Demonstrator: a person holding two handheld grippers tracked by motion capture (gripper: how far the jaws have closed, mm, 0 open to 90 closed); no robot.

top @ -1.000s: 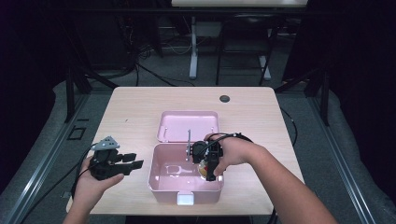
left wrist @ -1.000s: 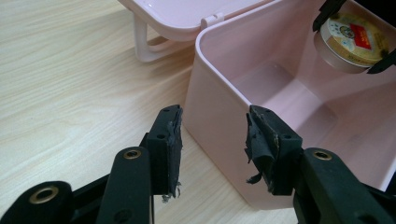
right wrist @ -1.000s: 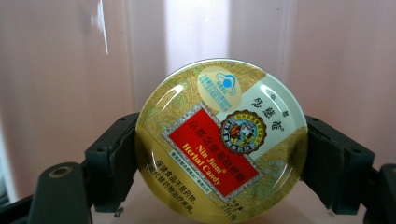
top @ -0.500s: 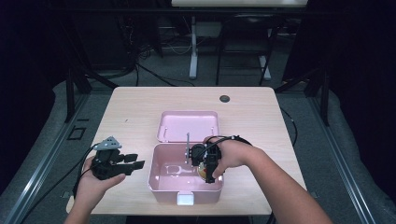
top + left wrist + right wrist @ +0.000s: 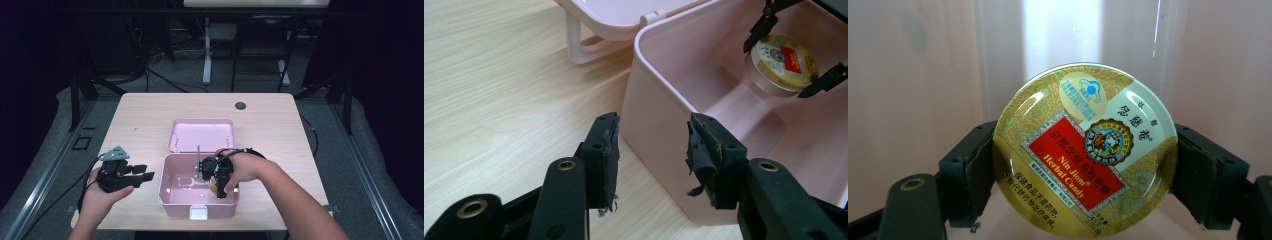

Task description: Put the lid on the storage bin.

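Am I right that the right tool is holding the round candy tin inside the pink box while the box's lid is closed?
Not quite: the lid is open, lying flat behind the pink box, as the high view shows. The rest holds: the right tool grips the round candy tin inside the box.

Small dark disc [image 5: 241, 105] on wooden table [image 5: 145, 130]

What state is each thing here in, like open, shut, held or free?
Pink box: open, lid folded back flat on the table.
Candy tin: lid on, held inside the box.
Right gripper: shut on the candy tin.
Left gripper: open, holding nothing, beside the box.
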